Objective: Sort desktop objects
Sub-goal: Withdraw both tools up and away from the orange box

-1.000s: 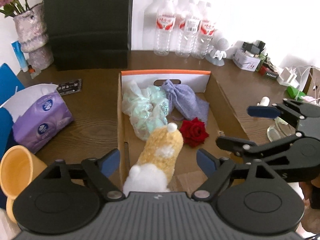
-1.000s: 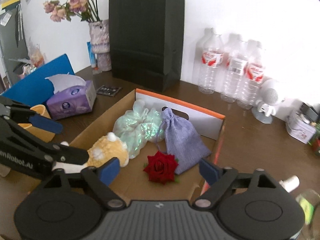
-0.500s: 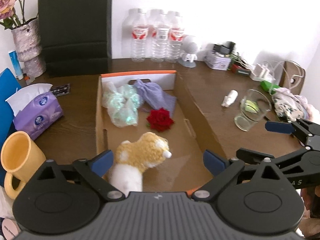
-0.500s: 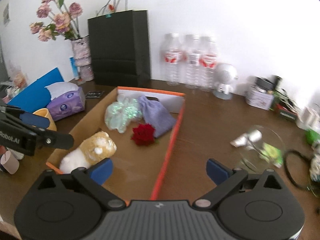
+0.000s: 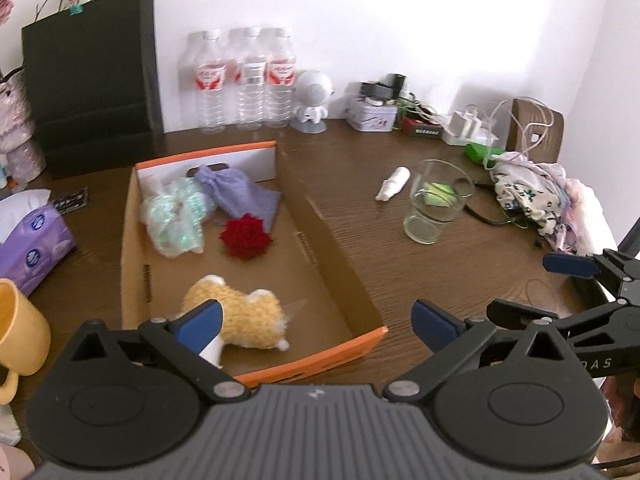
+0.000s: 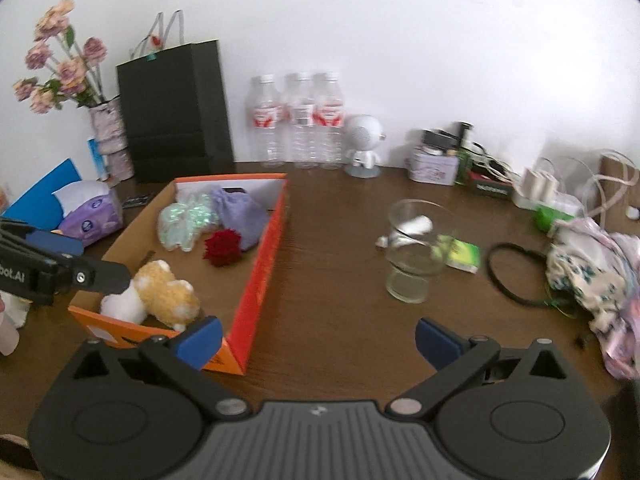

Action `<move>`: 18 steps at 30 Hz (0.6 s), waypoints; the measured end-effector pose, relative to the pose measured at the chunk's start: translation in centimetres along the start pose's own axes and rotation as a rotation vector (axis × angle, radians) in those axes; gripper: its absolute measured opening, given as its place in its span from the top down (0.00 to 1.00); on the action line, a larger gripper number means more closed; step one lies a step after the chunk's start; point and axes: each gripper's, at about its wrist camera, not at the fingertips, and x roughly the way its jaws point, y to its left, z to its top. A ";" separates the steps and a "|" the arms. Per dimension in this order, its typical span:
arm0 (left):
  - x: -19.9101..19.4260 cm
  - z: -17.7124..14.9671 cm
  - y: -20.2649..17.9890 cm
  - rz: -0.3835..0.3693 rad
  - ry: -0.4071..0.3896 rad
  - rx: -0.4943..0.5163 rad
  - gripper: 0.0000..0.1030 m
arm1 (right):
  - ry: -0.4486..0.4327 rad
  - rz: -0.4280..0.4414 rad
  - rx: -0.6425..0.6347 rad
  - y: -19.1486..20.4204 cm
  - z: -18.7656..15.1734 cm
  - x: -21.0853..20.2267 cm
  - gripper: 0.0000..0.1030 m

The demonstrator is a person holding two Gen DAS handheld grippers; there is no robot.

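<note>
A cardboard box (image 5: pixel 320 236) (image 6: pixel 260 272) with an orange rim holds a yellow-and-white plush toy (image 5: pixel 244 320) (image 6: pixel 168 292), a red rose (image 5: pixel 246 236) (image 6: pixel 222 246), a lilac pouch (image 5: pixel 240 196) and an iridescent bag (image 5: pixel 176 216). My left gripper (image 5: pixel 316 322) hovers over the box's near edge, its jaws opening, nothing between them. My right gripper (image 6: pixel 319 336) hangs over bare table right of the box, jaws also opening and empty. Ahead of it stand a glass (image 6: pixel 412 252), a black hair band (image 6: pixel 516 272) and a floral cloth (image 6: pixel 588 268).
A small white bottle (image 5: pixel 394 183) lies beside the glass (image 5: pixel 436 204). A tissue pack (image 5: pixel 30 244) and a yellow mug (image 5: pixel 20 328) sit left of the box. A black paper bag (image 5: pixel 92 92), water bottles (image 5: pixel 248 80), a white figure (image 5: pixel 314 100) and chargers (image 5: pixel 468 128) line the wall.
Both grippers have pulled back from the box and swung right, their jaws spreading wider. The plush toy, earlier right between the left fingers, now lies on its side in the box.
</note>
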 end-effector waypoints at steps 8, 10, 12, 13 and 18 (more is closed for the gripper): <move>0.5 -0.1 -2.8 0.006 0.001 -0.008 0.00 | 0.010 -0.012 0.045 -3.0 -0.8 -1.3 0.00; 0.6 -0.2 -3.3 0.013 0.002 -0.017 0.00 | 0.013 -0.009 0.044 -3.4 -0.8 -1.3 0.00; 0.8 -0.2 -3.8 0.019 0.007 -0.023 0.00 | 0.016 -0.005 0.042 -4.0 -0.8 -1.4 0.00; 0.9 -0.1 -4.0 0.020 0.009 -0.025 0.00 | 0.020 -0.002 0.044 -4.2 -0.8 -1.3 0.00; 1.4 0.1 -5.4 0.024 0.015 -0.029 0.00 | 0.039 0.008 0.050 -5.7 -1.0 -1.2 0.00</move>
